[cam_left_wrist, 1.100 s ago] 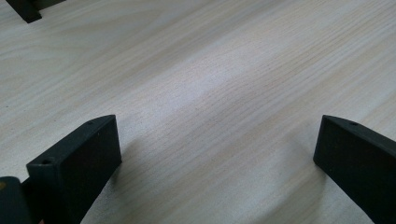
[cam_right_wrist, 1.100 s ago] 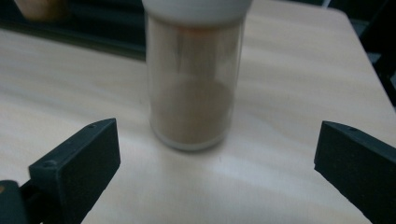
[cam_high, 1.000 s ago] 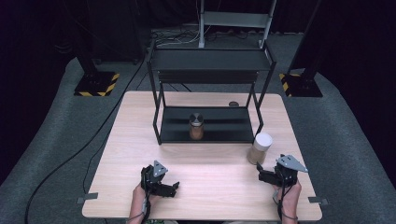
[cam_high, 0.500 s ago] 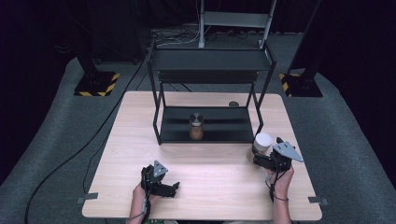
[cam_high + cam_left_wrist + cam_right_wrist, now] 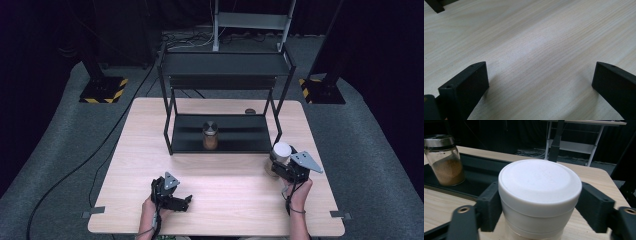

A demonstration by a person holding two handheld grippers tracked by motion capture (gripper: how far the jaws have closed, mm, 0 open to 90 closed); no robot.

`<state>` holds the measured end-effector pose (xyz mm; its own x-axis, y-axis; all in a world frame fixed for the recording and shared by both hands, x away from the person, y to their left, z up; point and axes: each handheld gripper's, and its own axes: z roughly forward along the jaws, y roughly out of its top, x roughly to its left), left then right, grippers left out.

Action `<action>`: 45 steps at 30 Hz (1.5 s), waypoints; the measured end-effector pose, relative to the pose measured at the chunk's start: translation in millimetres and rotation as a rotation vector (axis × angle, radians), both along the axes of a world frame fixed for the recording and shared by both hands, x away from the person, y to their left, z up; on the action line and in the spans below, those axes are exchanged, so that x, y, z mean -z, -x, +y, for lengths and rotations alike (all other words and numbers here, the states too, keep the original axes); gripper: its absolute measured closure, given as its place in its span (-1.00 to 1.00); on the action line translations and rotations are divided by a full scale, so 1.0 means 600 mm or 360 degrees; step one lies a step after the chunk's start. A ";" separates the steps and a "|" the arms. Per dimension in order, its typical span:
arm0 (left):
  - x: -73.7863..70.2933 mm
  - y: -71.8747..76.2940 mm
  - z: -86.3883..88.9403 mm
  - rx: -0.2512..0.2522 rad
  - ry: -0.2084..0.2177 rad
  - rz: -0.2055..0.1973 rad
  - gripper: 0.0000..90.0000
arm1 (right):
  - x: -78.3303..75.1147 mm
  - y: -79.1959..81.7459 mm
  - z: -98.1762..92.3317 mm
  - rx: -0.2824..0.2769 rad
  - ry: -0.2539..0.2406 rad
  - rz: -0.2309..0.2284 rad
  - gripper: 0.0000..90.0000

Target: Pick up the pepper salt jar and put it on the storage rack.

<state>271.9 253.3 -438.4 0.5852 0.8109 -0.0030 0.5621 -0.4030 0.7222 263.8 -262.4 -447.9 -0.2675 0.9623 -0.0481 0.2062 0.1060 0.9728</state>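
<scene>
A jar with a white lid [image 5: 281, 150] stands on the wooden table [image 5: 225, 200] at the right, just in front of the black rack. My right gripper [image 5: 278, 161] reaches it from the near side. Its jaws have just been closing and now press both sides of the white lid [image 5: 539, 182], so this gripper [image 5: 540, 205] is shut on the jar. Near the front left edge my left gripper [image 5: 185, 200] lies low over the table, pointing right. In the left gripper view its jaws [image 5: 540, 82] stand wide apart over bare wood.
A black two-level rack [image 5: 172, 125] stands at the middle back of the table. On its lower shelf is a glass jar of brown powder with a metal lid [image 5: 210, 135] [image 5: 445, 160]. A small dark round object [image 5: 250, 111] lies behind the rack.
My right gripper moved forward and left to the white-lidded jar, brought its jaws around the lid, then shut on it. The left gripper stayed put.
</scene>
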 end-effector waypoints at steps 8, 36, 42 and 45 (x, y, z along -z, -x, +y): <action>0.000 0.000 0.000 0.0002 -0.0002 0.0000 -1.00 | 0.004 0.002 0.005 0.0003 0.0001 -0.0020 -0.27; 0.000 0.000 0.000 0.0001 0.0001 0.0001 -1.00 | -0.034 0.004 0.015 -0.0013 0.0005 -0.0032 -0.27; 0.000 0.000 0.000 0.0002 0.0000 0.0000 -1.00 | -0.042 0.000 0.018 -0.0023 0.0014 -0.0030 -0.27; 0.000 0.000 0.000 0.0003 0.0000 -0.0001 -1.00 | -0.046 -0.002 0.019 -0.0030 0.0018 -0.0031 -0.27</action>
<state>272.1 253.5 -438.4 0.5866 0.8098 -0.0026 0.5612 -0.4042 0.7223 264.9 -251.1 -420.0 -0.2846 0.9565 -0.0645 0.1848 0.1207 0.9753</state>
